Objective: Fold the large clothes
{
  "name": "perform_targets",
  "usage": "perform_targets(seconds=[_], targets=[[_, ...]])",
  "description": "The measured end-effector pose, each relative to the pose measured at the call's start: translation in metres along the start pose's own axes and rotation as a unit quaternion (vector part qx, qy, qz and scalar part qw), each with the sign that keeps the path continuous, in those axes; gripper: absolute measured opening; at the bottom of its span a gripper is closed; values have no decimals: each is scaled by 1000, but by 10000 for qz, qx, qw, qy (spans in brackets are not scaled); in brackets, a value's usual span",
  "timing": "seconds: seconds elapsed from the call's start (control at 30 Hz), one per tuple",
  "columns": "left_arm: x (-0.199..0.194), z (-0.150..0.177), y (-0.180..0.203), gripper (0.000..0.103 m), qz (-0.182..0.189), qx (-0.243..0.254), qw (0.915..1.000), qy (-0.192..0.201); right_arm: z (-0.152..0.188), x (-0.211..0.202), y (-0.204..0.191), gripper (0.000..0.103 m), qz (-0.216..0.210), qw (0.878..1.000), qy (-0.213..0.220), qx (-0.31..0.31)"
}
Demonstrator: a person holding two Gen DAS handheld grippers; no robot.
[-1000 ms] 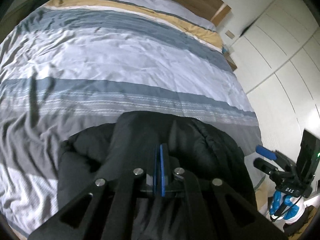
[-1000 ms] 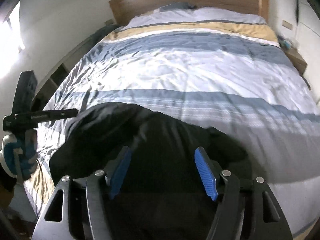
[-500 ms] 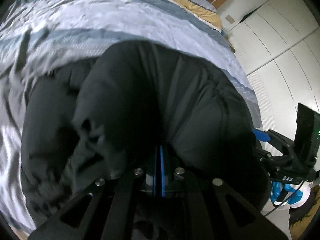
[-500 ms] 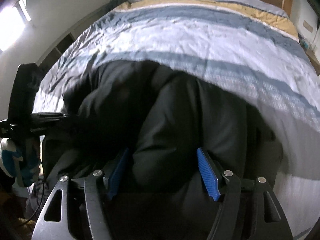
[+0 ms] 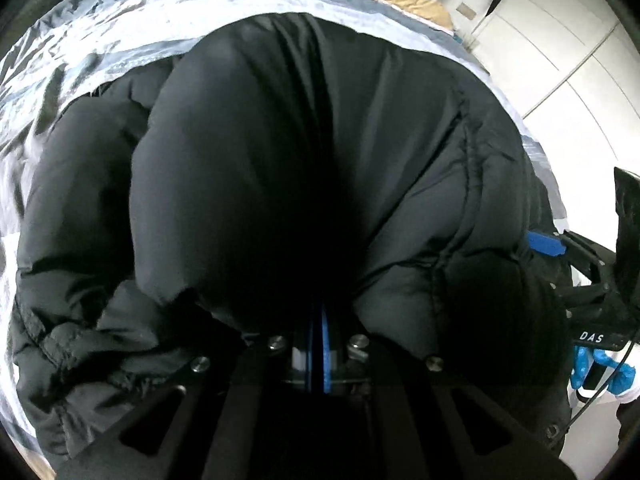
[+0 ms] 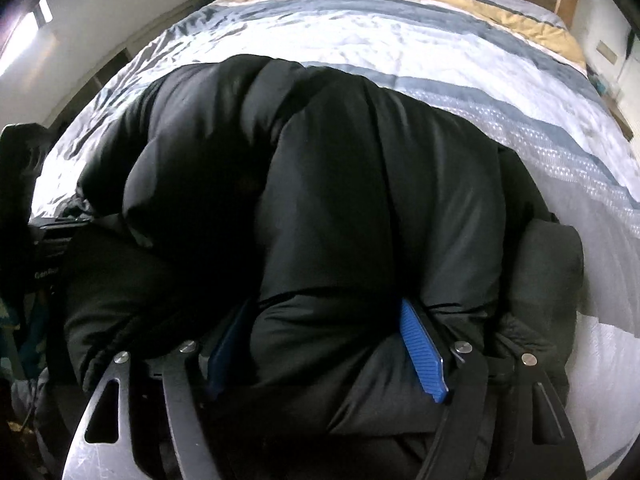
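Lowering since before, my left tongs (image 5: 318, 344) stay clenched; right tongs (image 6: 324, 344) are opening around the puffy black jacket (image 5: 320, 152), now bunched on the bed (image 6: 400, 40).

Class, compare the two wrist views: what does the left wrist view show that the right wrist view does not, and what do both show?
Left only: white wardrobe doors and the left claw, shut, black fabric bulging over its pads.
Right only: the right claw, its jaws opening around a thick fold, and a bright window.
Both: the black puffer jacket on the striped duvet.
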State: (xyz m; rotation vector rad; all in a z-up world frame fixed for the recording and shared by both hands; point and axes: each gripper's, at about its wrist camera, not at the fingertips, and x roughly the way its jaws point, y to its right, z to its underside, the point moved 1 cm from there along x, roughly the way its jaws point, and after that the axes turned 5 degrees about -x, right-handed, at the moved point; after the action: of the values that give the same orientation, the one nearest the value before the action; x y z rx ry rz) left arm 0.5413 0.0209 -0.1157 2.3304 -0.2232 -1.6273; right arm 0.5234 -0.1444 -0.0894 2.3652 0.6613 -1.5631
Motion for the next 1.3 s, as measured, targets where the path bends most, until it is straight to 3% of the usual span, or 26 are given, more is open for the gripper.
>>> perform_targets(seconds=[0.37, 0.67, 0.73, 0.83, 1.0, 1.3], targets=[[-44, 7, 10, 4, 54, 64, 9999, -67, 3, -34, 1, 74, 13, 9998, -187, 110], [-97, -13, 35, 6, 409, 95, 9978, 507, -14, -79, -6, 74, -55, 9994, 264, 213], [-96, -19, 45, 14, 375, 186, 9977, 540, -20, -82, -8, 74, -108, 9990, 348, 250], [-86, -21, 56, 43, 272, 248, 9976, 593, -25, -76, -14, 74, -120, 9990, 361, 224], [-54, -5, 57, 43, 22, 337, 9985, 429, -11, -47, -20, 75, 85, 9999, 80, 35], [-40, 17, 60, 45, -289, 603, 9959, 603, 7, -28, -16, 79, 173, 9998, 40, 70]])
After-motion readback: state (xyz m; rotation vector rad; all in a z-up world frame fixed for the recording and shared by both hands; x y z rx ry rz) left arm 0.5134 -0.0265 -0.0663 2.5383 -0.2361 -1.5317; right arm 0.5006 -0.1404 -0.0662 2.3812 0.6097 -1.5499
